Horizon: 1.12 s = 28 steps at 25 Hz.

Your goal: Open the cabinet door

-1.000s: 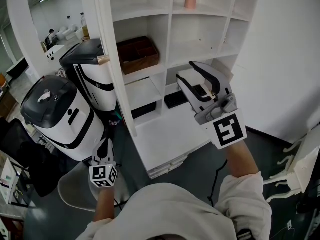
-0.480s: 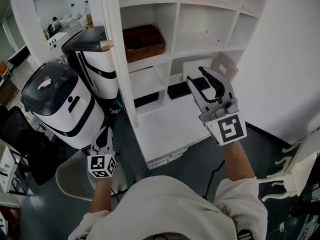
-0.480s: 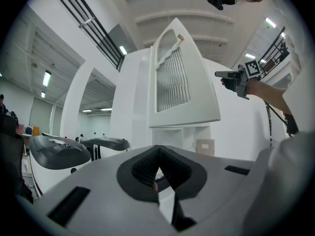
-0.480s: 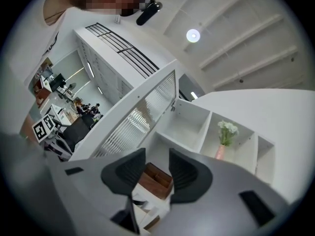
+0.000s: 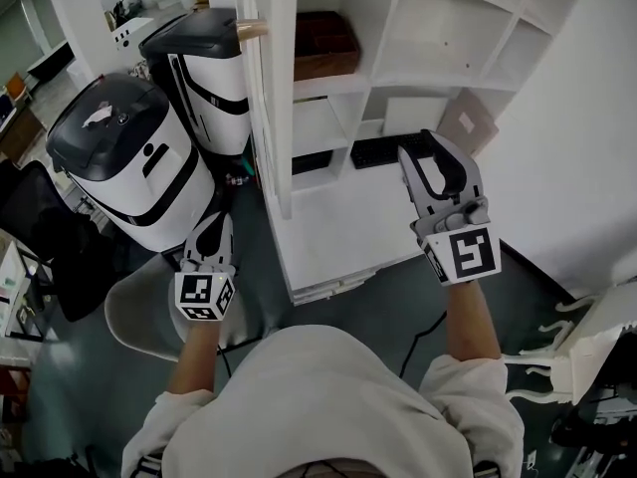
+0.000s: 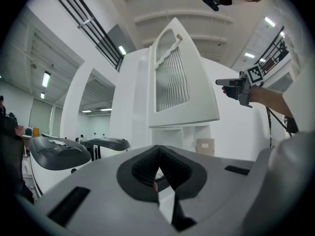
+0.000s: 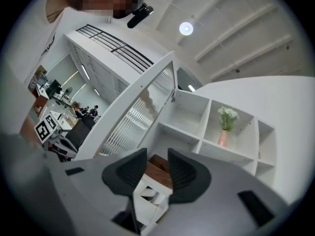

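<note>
The white cabinet (image 5: pixel 418 48) stands with its door (image 5: pixel 271 98) swung out toward me, edge-on in the head view, a wooden knob (image 5: pixel 249 30) on its left face. The left gripper view shows the door's (image 6: pixel 172 82) ribbed glass panel; the right gripper view shows the door (image 7: pixel 138 117) beside the bare shelves. My right gripper (image 5: pixel 430 157) hovers in front of the lower shelves, right of the door and clear of it. Its jaws have just been closing; they stand open with nothing between them (image 7: pixel 157 168). My left gripper (image 5: pixel 211 235) hangs low, left of the door, shut and empty (image 6: pixel 158 167).
Two white-and-black machines (image 5: pixel 119 167) (image 5: pixel 209 63) stand left of the cabinet. A brown wooden tray (image 5: pixel 323 43) sits on a shelf, a black flat item (image 5: pixel 378 149) lower down. A pink vase (image 7: pixel 224 136) is on a shelf. A round seat (image 5: pixel 139 317) is beneath my left hand, a white chair (image 5: pixel 587 352) at right.
My right gripper has come down in front of the lower shelves, and its jaws look slightly narrower. The left gripper has stayed put. The open door has not swung.
</note>
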Available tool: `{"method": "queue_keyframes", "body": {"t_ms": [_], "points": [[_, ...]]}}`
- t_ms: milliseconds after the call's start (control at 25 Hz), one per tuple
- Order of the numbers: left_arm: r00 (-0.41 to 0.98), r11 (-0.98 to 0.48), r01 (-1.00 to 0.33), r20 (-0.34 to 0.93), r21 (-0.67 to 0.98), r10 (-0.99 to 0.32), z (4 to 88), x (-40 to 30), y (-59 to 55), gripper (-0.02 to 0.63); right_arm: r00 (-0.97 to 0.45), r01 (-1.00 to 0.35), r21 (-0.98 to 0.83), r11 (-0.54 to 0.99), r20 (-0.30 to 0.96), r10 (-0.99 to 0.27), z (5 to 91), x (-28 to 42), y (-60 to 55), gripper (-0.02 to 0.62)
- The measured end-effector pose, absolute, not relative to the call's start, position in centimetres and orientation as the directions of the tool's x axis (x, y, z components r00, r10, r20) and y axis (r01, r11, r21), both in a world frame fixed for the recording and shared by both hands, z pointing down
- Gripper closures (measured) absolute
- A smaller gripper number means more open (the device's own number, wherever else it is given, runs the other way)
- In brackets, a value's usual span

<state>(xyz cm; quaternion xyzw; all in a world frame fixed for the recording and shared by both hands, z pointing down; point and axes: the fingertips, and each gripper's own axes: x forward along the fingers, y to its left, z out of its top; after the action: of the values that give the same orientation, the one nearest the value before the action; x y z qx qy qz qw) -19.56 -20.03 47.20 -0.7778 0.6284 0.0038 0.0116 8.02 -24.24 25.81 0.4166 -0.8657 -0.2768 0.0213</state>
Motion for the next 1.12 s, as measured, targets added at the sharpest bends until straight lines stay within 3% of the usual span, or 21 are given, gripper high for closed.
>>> {"method": "queue_keyframes", "body": {"t_ms": [1120], "points": [[0.231, -0.23, -0.973, -0.021, -0.03, -0.973, 46.9, -19.4, -20.0, 0.607, -0.615, -0.766, 0.295, 0.571, -0.082, -0.784, 36.6, 7.9, -23.5, 0.525]]}}
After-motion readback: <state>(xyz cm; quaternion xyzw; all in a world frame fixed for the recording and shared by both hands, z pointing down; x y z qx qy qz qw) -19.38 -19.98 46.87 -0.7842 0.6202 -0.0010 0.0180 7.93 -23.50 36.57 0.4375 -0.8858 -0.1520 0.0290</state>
